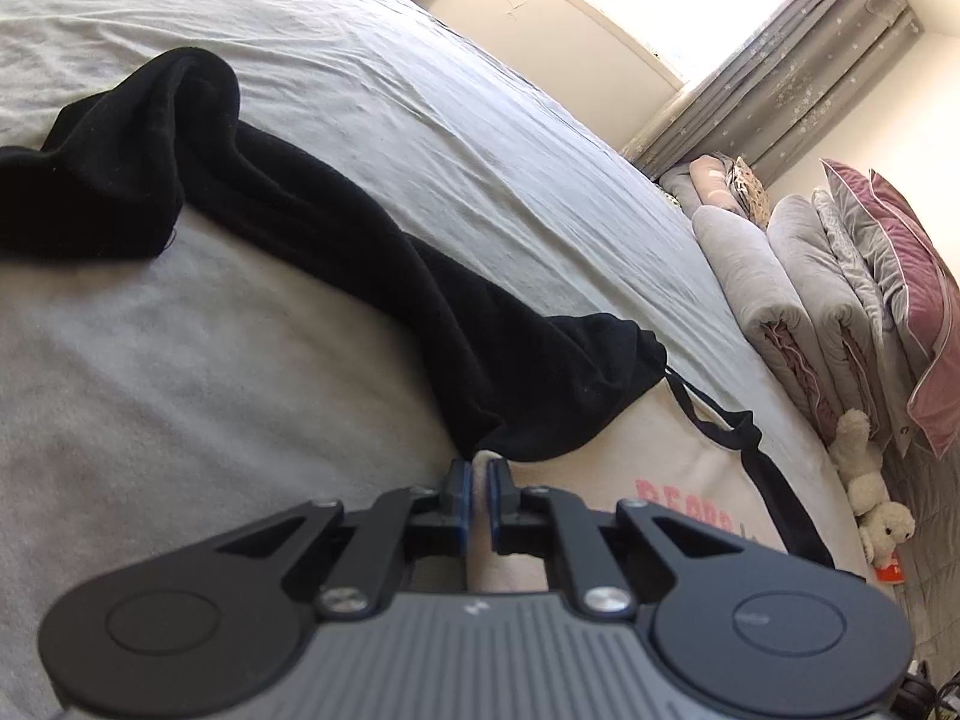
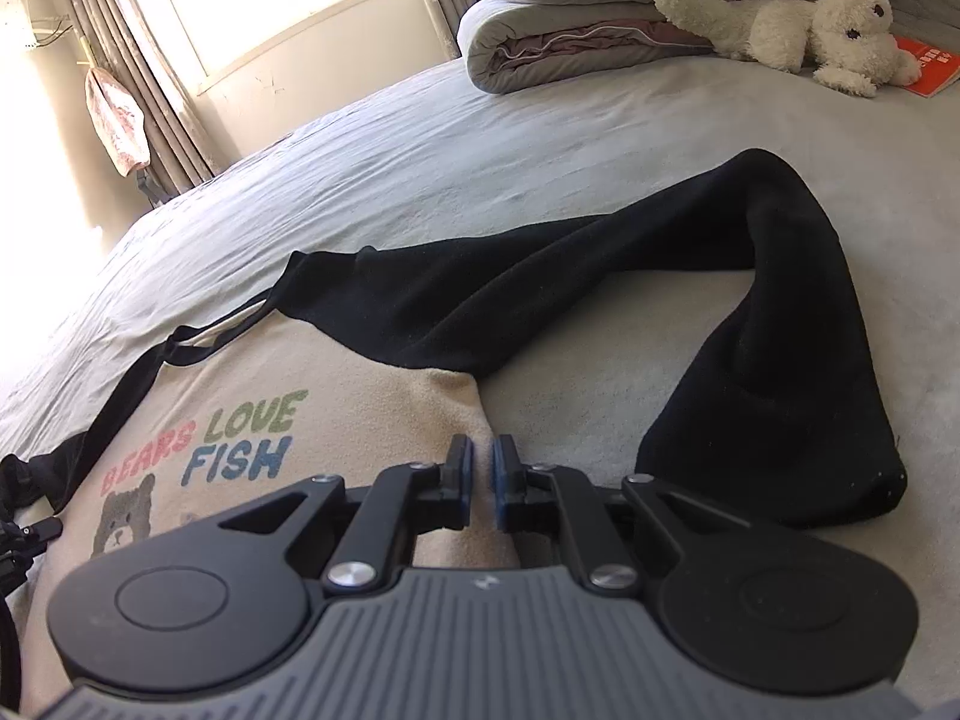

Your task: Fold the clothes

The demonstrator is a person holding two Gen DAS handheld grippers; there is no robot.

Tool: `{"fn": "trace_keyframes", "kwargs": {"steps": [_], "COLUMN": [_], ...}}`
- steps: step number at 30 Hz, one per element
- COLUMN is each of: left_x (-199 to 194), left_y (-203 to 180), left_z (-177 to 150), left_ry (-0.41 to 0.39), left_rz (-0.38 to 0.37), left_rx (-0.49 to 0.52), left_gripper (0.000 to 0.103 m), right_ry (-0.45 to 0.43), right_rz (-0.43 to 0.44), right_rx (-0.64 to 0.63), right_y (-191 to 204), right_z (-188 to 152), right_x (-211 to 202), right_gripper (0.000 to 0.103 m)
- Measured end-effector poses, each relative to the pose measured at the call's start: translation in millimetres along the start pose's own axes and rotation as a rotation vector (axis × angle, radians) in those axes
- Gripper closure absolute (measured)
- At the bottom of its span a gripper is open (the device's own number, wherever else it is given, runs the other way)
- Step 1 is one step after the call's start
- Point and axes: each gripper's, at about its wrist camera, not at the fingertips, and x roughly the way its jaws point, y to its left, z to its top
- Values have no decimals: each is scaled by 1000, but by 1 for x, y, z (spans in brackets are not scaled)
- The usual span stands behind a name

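A beige sweatshirt (image 2: 336, 384) with a bear print and the words "BEARS LOVE FISH" lies on the bed. Black trousers (image 2: 600, 294) with a drawstring (image 2: 180, 342) lie bent across it and the sheet. In the left wrist view the trousers (image 1: 360, 240) run diagonally, and the beige sweatshirt (image 1: 690, 480) lies under them. My left gripper (image 1: 479, 480) is nearly shut, with a fold of beige fabric between its jaws at the trousers' edge. My right gripper (image 2: 480, 468) is nearly shut, low over the sweatshirt's edge; a grip is not clear.
The bed (image 2: 420, 138) has a wrinkled pale sheet. Folded quilts (image 2: 570, 18) and pillows (image 1: 900, 276) are stacked at the head. A white plush dog (image 2: 798, 30) and a red booklet (image 2: 927, 63) lie near them. Curtains and a window (image 1: 750, 12) are behind.
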Motion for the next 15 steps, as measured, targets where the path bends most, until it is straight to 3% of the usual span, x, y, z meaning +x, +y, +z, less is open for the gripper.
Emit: {"fn": "trace_keyframes", "kwargs": {"steps": [5,10,15], "left_x": [-10,-20,-31], "left_y": [-14,-30,-46], "left_z": [-6,-11,-20], "left_ry": [-33,-38,-40], "left_rz": [25,45,60], "left_rx": [78,126,186], "left_gripper": [89,66,54], "right_ry": [-20,-59,-100], "right_rz": [11,-9,-70], "right_rx": [-6,7,25], "right_y": [1,-3,-17], "right_z": [0,4,9], "right_x": [-10,-28,-45], "right_gripper": [83,72,70]}}
